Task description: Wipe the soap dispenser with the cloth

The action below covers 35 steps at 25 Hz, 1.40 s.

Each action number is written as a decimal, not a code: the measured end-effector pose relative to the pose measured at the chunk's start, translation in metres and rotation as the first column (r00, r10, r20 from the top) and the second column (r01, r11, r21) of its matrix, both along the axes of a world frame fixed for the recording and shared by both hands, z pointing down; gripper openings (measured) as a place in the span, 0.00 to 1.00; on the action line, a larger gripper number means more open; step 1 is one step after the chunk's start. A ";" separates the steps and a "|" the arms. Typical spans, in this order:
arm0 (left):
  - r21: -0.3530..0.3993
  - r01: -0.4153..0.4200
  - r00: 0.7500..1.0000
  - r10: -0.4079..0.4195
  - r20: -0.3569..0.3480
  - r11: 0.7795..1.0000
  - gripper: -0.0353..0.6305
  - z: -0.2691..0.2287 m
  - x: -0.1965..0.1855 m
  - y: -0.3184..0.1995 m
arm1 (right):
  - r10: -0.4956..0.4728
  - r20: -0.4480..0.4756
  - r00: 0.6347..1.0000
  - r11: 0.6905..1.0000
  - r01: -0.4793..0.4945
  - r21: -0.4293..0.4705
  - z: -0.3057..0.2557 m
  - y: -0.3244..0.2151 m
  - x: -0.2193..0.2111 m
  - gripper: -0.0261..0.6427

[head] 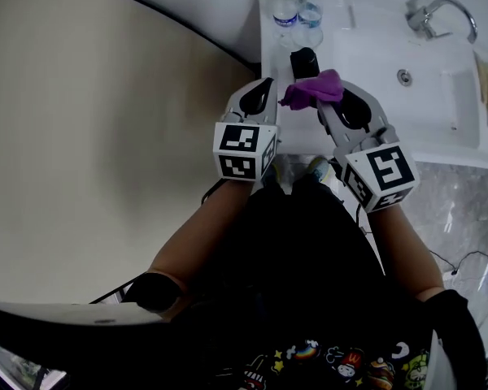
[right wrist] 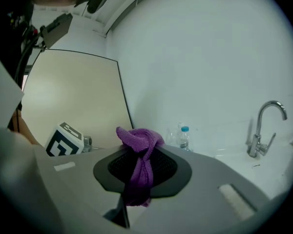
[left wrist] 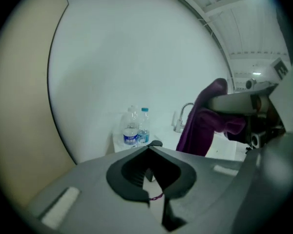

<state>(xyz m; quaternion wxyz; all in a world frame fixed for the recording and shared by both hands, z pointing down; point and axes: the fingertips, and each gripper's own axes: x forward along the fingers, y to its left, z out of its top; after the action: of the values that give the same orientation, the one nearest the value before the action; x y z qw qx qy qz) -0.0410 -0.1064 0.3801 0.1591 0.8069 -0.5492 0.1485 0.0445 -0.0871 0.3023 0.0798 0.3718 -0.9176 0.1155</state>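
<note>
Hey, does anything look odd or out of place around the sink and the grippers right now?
A short purple strand lies between the left gripper's jaws. It looks like lint, apparently from the purple cloth clamped in the right gripper. Nothing looks spilled or toppled otherwise.

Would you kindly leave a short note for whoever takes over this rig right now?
Left gripper: jaws together, nothing in them, held up beside the dispenser.
Right gripper: shut on the purple knitted cloth, which bunches above the jaws.
Black soap dispenser: stands on the white counter, with the clear water bottles beyond it. The cloth is right next to it; contact is unclear.
Done: cloth in hand. Whether any wiping has happened cannot be told.
Left: wipe the dispenser with the cloth.
</note>
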 end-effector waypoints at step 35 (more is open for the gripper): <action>0.014 -0.190 0.981 0.190 -0.027 0.982 0.05 0.028 -0.016 0.047 | 0.134 -0.277 0.952 0.962 -0.191 -0.192 0.169 0.042 -0.017 0.36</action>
<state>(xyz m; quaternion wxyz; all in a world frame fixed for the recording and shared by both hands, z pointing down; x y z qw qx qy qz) -0.0567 -0.0591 0.4085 0.1475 0.8585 -0.4681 0.1486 0.0271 -0.0446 0.4711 0.2303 0.4475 -0.8470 0.1711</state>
